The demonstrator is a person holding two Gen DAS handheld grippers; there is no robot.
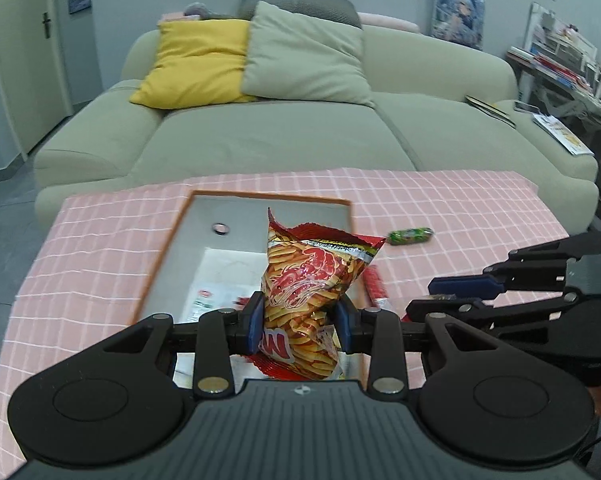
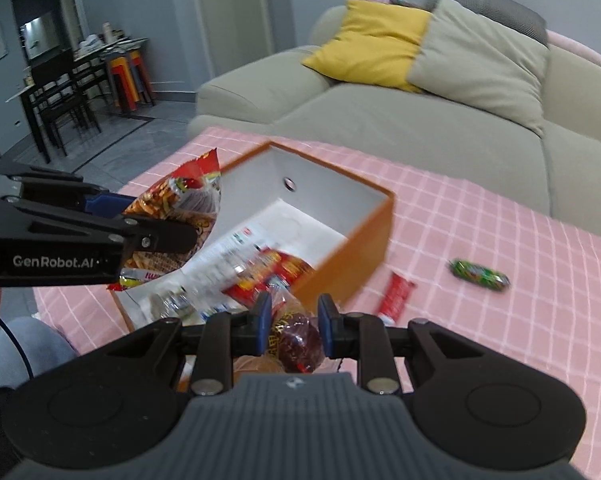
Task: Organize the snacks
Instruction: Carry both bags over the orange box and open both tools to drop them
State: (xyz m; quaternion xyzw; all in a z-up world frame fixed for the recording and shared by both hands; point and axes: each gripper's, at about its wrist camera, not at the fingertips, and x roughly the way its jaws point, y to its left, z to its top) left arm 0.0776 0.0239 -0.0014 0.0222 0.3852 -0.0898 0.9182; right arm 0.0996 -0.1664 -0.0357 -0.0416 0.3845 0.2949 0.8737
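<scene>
My left gripper (image 1: 299, 316) is shut on a red and yellow chip bag (image 1: 312, 280) and holds it above the orange box (image 1: 168, 248) with a white inside. The same chip bag (image 2: 176, 220) shows at the left of the right wrist view. My right gripper (image 2: 293, 322) is shut on a clear packet with dark red snacks (image 2: 298, 342), held over the box's near right corner (image 2: 356, 264). Several snack packets (image 2: 268, 272) lie in the box. A red stick packet (image 2: 396, 292) and a green wrapped candy (image 2: 478, 274) lie on the pink checked cloth, right of the box.
The pink checked tablecloth (image 1: 460, 208) covers a low table. A beige sofa (image 1: 284, 132) with yellow and grey cushions stands just behind it. A dining table with chairs (image 2: 60, 92) stands far left. Cluttered shelves (image 1: 560, 64) stand at the right.
</scene>
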